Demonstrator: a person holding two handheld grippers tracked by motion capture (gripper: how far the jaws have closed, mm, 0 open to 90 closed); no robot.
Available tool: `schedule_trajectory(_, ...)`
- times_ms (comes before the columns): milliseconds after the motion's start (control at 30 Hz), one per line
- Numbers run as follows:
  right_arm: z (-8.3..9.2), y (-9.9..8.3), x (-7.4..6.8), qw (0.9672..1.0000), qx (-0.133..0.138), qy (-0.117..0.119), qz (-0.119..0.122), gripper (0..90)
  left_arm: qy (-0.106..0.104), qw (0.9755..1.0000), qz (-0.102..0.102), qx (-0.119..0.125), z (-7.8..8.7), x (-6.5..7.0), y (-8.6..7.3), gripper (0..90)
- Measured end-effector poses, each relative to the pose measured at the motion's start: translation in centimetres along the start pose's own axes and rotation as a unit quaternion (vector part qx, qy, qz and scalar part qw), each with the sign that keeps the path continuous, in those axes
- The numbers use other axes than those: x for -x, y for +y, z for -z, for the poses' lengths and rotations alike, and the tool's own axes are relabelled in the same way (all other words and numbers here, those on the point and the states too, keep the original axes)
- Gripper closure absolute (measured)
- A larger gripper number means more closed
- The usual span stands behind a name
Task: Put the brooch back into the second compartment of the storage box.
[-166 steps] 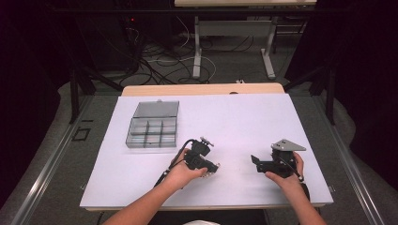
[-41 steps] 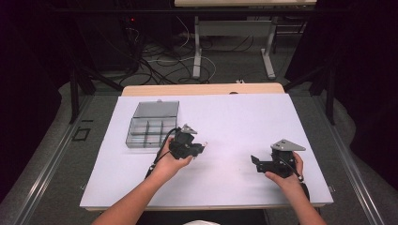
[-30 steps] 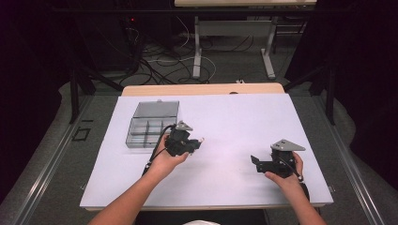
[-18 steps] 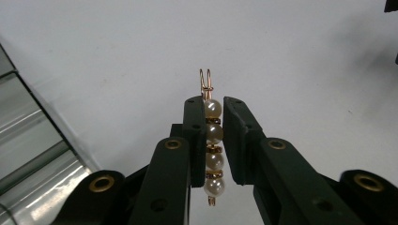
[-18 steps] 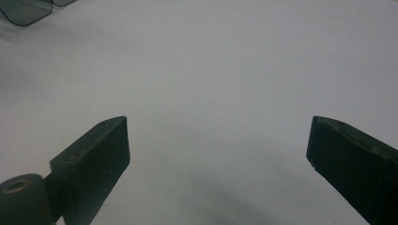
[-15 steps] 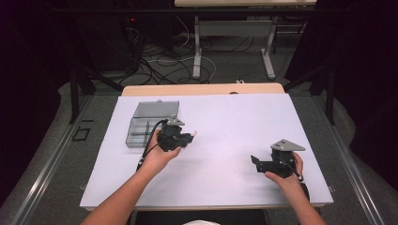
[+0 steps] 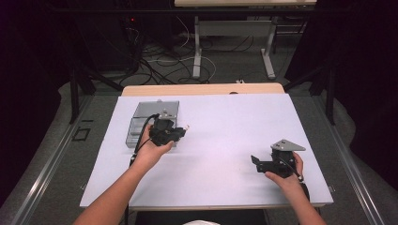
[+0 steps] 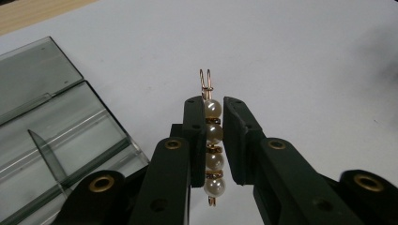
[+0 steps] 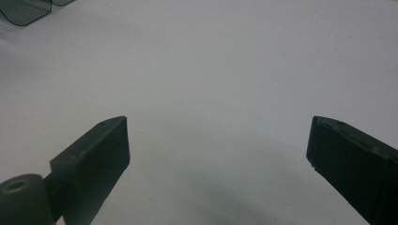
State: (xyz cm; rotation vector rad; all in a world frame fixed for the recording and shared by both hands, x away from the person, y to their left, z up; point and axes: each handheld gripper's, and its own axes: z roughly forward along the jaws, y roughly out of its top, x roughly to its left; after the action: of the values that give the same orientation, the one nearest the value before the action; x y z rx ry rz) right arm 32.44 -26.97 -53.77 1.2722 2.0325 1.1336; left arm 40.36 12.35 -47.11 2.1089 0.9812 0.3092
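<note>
Left gripper view: pearl pin (image 8: 212, 145) lengthwise between jaws, hook end outward.

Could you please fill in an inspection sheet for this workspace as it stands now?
Surface: white sheet over a wooden table, bare around the work.
Job's things: pearl clip, four pearls with gold wire, in the left gripper; clear divided box beside it, at far left.
Clutter: nothing seen.
Grippers: left shut on the clip; right gripper open, held low at the near right.
Cables: one trails from each gripper; a tangle on the floor behind.
Surroundings: dark room, table legs beyond.
</note>
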Motion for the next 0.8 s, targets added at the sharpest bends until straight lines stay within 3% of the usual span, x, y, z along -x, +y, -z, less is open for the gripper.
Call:
schedule_trajectory(33, 0.0, 0.0, 0.0, 1.0000, -0.001, -0.001, 0.000, 5.9, 0.004, 1.0000, -0.008, -0.003, 0.1, -0.2, 0.1, 79.7)
schedule_trajectory(100, 0.0, 0.0, 0.0, 1.0000, -0.001, -0.002, 0.000, 5.9, 0.006, 1.0000, -0.001, -0.001, 0.3, -0.4, 0.1, 79.7)
schedule_trajectory(133, 0.0, 0.0, 0.0, 1.0000, 0.000, -0.002, 0.001, 5.9, 0.008, 0.9999, -0.008, -0.002, 0.4, -0.7, 0.1, 79.7)
schedule_trajectory(800, 0.0, 0.0, 0.0, 1.0000, 0.000, -0.003, 0.000, 5.9, 0.040, 0.9992, 0.000, 0.004, 2.0, -3.4, 0.6, 79.7)
